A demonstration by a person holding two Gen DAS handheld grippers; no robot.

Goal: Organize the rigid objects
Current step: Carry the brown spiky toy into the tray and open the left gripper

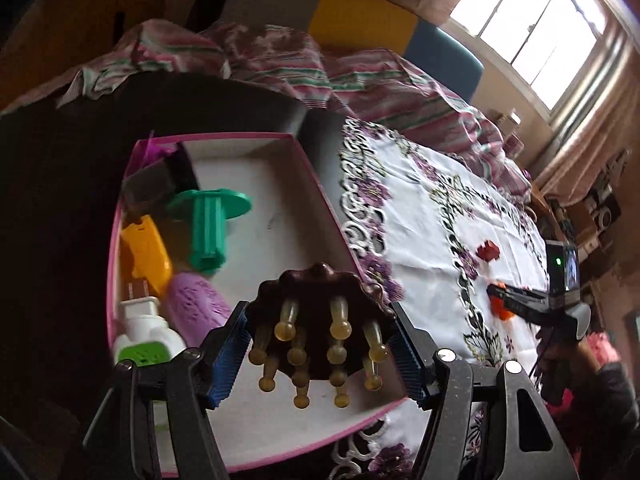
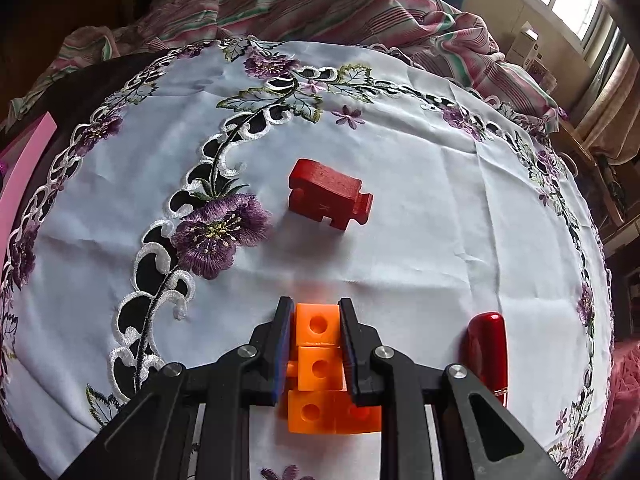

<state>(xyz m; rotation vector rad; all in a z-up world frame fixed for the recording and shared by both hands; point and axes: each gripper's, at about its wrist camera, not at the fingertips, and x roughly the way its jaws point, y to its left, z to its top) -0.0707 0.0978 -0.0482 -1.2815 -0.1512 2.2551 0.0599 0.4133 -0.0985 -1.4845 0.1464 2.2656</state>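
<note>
My left gripper [image 1: 320, 344] is shut on a dark brown scalp massager brush [image 1: 320, 312] with amber prongs, held above the pink-rimmed box [image 1: 312, 176]. The box holds a green spool [image 1: 208, 228], a yellow piece [image 1: 146, 252], a purple oval [image 1: 196, 300], a white and green plug [image 1: 140, 336] and a dark block [image 1: 148, 188]. My right gripper [image 2: 316, 320] is shut on an orange block piece with holes [image 2: 318, 354] on the tablecloth. A red wooden block [image 2: 328, 196] lies ahead of it. A red cylinder [image 2: 486, 356] lies to its right. The right gripper also shows in the left wrist view [image 1: 500, 300].
An embroidered white tablecloth [image 2: 440, 220] with purple flowers covers the table. A striped blanket [image 2: 320, 4] is bunched at the far edge. The box edge [image 2: 24, 176] shows at the far left of the right wrist view. A window and shelves are to the right.
</note>
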